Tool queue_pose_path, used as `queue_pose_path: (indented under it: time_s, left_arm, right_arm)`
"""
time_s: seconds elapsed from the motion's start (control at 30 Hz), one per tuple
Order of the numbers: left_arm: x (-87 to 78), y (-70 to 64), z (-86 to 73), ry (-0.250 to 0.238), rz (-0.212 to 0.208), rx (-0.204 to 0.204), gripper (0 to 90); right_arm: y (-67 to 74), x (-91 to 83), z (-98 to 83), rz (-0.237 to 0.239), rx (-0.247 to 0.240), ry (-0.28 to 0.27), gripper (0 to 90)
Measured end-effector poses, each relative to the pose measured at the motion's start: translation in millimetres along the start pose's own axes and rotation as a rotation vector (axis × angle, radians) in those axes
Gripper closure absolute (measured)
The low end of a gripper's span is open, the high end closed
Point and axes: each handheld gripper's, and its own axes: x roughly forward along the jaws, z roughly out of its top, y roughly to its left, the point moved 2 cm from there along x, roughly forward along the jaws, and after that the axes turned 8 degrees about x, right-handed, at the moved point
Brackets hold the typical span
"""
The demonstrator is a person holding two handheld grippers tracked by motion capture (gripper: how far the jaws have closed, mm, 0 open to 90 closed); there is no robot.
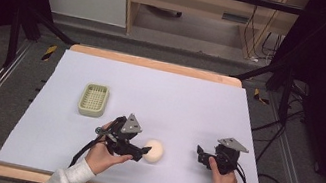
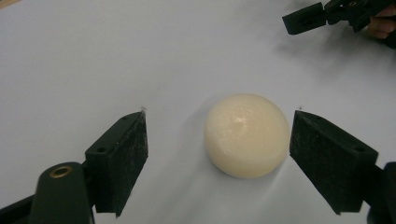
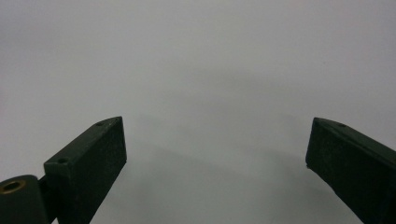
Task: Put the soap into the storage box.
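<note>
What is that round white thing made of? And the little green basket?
The round white thing looks like a bar of soap: creamy, smooth and slightly waxy, with a soft shine on top. It might also be plastic or wax. The little green basket looks like moulded plastic, pale and matt, with a slatted bottom like a soap dish. The open left gripper sits around the soap without touching it.

Table: soap, basket.
</note>
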Motion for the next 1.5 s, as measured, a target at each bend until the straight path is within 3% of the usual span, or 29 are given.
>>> queue_pose_path:
  time_s: [0.73,1.5]
  left_arm:
    - [22.5,-12.1,-0.2,0.077,-0.040,0.036,15.1]
    - [46.7,-19.0,-1.7,0.121,-0.052,0.040,15.1]
  right_arm:
    - [-0.7,0.2,0.1,0.000,-0.003,0.000,5.5]
    - [-0.9,0.4,0.2,0.000,-0.003,0.001,5.5]
